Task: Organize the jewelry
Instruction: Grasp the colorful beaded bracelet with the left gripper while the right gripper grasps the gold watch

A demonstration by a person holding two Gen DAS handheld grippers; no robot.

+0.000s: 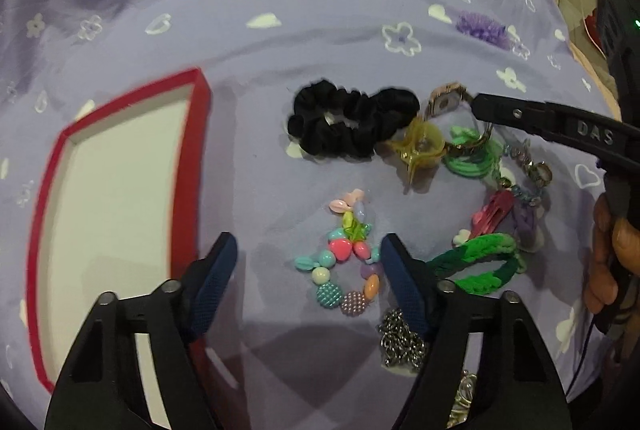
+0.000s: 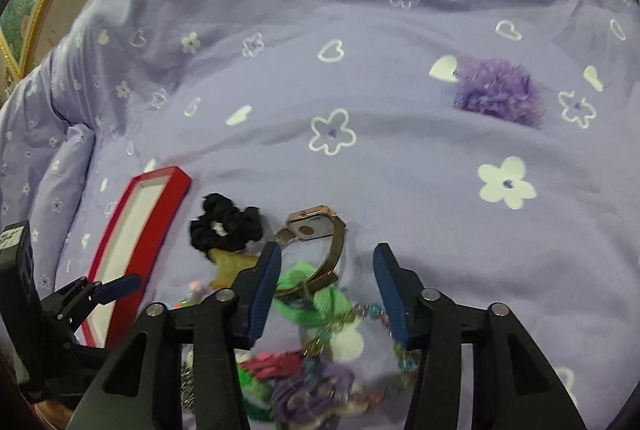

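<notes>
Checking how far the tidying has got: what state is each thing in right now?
Red tray: open, nothing in it.
Black scrunchie: on bedspread, outside tray.
Bead bracelet: between left hand-held gripper jaws, ungripped.
Watch: lying ahead of right hand-held gripper, untouched.
Both hand-held grippers: open.

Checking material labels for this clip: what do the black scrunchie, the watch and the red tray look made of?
Black scrunchie: gathered matte fabric, ruffled folds. Watch: apparently rose-gold metal, shiny case and band. Red tray: likely card or covered board, matte red rim, white lining.
</notes>
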